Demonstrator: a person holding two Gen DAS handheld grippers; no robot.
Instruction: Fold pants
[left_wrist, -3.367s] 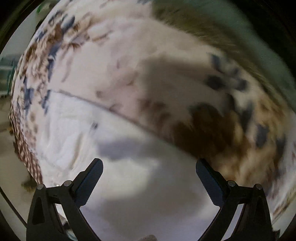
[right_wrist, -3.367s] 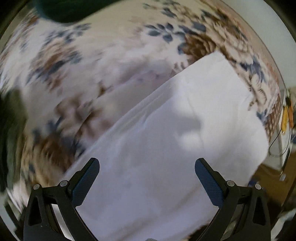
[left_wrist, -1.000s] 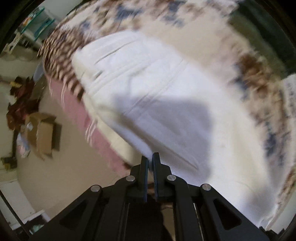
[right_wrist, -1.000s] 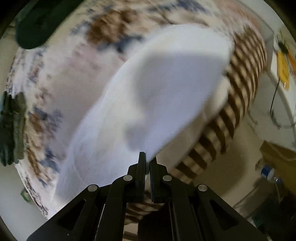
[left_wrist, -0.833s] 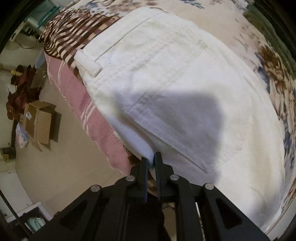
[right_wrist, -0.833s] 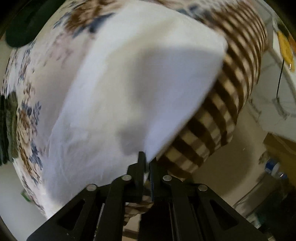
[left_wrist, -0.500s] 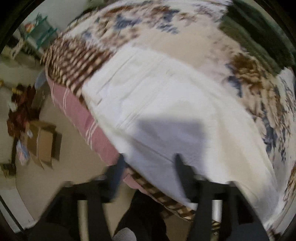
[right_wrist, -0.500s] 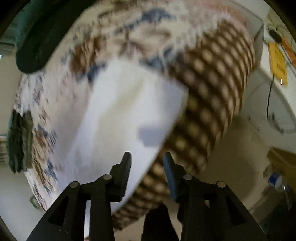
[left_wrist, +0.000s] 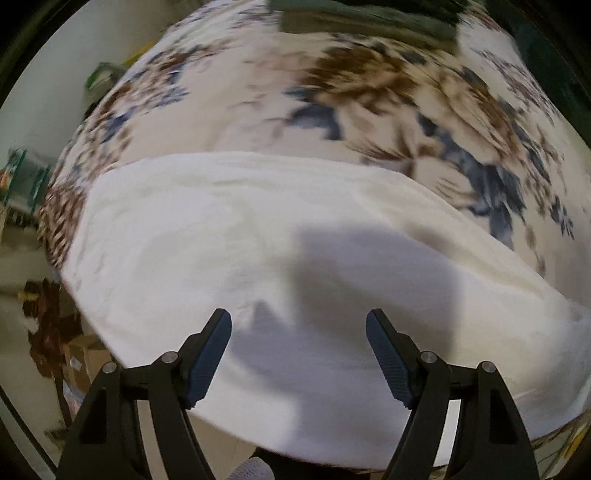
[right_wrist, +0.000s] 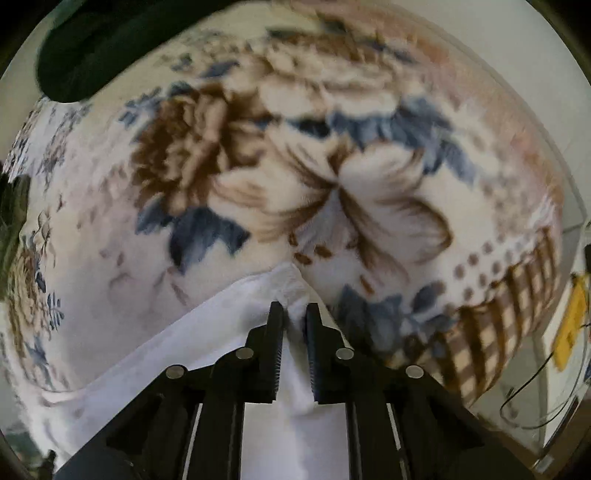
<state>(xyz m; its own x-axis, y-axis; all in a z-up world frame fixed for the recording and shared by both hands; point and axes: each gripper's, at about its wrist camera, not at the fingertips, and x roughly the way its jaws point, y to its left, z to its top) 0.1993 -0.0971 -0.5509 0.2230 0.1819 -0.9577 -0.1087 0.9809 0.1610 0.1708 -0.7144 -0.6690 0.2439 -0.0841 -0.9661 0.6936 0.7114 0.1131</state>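
White pants lie flat across a floral blanket on a bed, filling the lower half of the left wrist view. My left gripper hovers just above them, pointing steeply down, its jaws opening wide with nothing pinched between them. Its shadow falls on the cloth. In the right wrist view a corner of the white pants pokes up between the fingers of my right gripper, which is closing tight with its pads pressing the fabric. The floral blanket spreads beyond that corner.
Dark green clothing lies at the far side of the bed and also shows as a dark green heap. The blanket's checked border hangs over the bed edge. A cardboard box sits on the floor at left.
Both grippers let go of the pants' edge at the bedside and moved over the bed. The left now stands open above the cloth; the right has pinched a corner again.
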